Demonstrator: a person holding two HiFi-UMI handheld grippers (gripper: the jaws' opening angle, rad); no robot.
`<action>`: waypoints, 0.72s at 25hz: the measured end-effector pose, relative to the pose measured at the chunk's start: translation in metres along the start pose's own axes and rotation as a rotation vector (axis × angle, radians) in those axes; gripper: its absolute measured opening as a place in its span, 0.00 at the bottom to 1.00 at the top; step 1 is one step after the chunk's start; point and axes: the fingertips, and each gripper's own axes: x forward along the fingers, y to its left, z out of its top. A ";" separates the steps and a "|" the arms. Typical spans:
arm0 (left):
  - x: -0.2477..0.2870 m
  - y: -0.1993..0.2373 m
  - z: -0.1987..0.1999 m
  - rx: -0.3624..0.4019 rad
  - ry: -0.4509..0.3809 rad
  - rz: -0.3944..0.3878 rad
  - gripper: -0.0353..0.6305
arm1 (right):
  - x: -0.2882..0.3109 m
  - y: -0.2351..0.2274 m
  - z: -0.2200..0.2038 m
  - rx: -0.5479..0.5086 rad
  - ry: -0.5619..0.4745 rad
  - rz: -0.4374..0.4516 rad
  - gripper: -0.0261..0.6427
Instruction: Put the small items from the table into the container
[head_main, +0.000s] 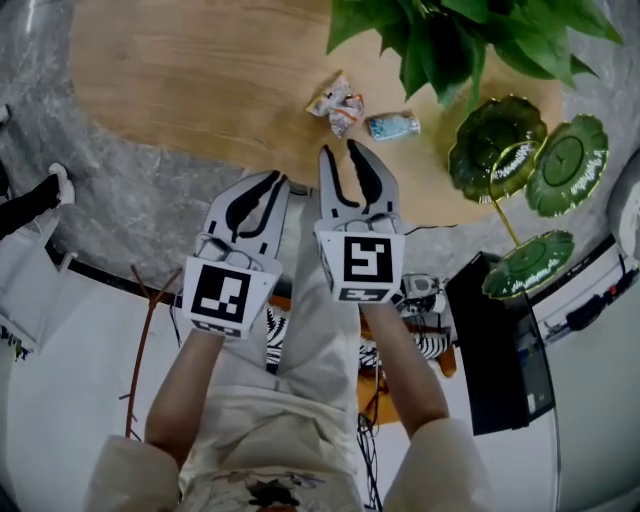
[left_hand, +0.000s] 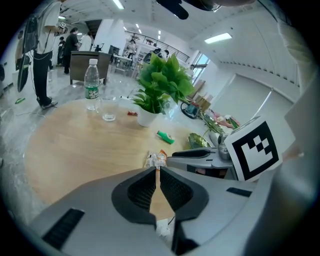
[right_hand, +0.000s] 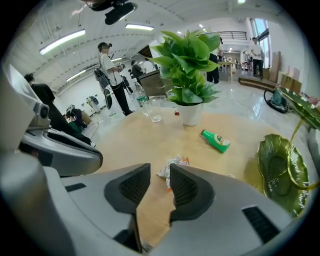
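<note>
on the right part of the round wooden worktop (head_main: 200, 80) lies a crumpled bunch of snack wrappers (head_main: 337, 103), with a small pack (head_main: 392, 126) just to its right. the two are close together, and no view settles whether they touch. both lie flat on the bare wood, held by nothing. a potted plant (head_main: 450, 40) stands beyond them at the far right.

a stand of green leaf-shaped dishes (head_main: 497, 145) sits at the right edge of the worktop. the head view shows three dishes at different levels on a thin gold stem, and nothing can be seen lying in them.

the left gripper (head_main: 278, 182) and the right gripper (head_main: 338, 150) are side by side over the near edge of the worktop, apart from each other, both tilted downward.

the left gripper view shows its jaws drawn together to a thin slit with nothing between them.

the right gripper view shows its jaws narrowly apart and empty. the wrappers appear through the gap, lying on the wood beyond the tips and not touched.

the right gripper reaches a little farther than the left and is nearer the wrappers.

at the far left of the worktop, well apart from the wrappers, stand a water bottle (left_hand: 91, 85) and a clear glass (left_hand: 108, 110).
</note>
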 end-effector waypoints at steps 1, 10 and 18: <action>0.001 0.001 0.000 -0.003 0.000 -0.001 0.07 | 0.003 0.000 -0.002 0.006 0.007 -0.001 0.19; 0.005 0.019 -0.001 -0.023 0.007 0.011 0.07 | 0.028 -0.001 -0.012 0.072 0.044 -0.033 0.19; 0.009 0.032 0.000 -0.013 0.019 -0.001 0.07 | 0.047 -0.004 -0.015 0.093 0.067 -0.072 0.19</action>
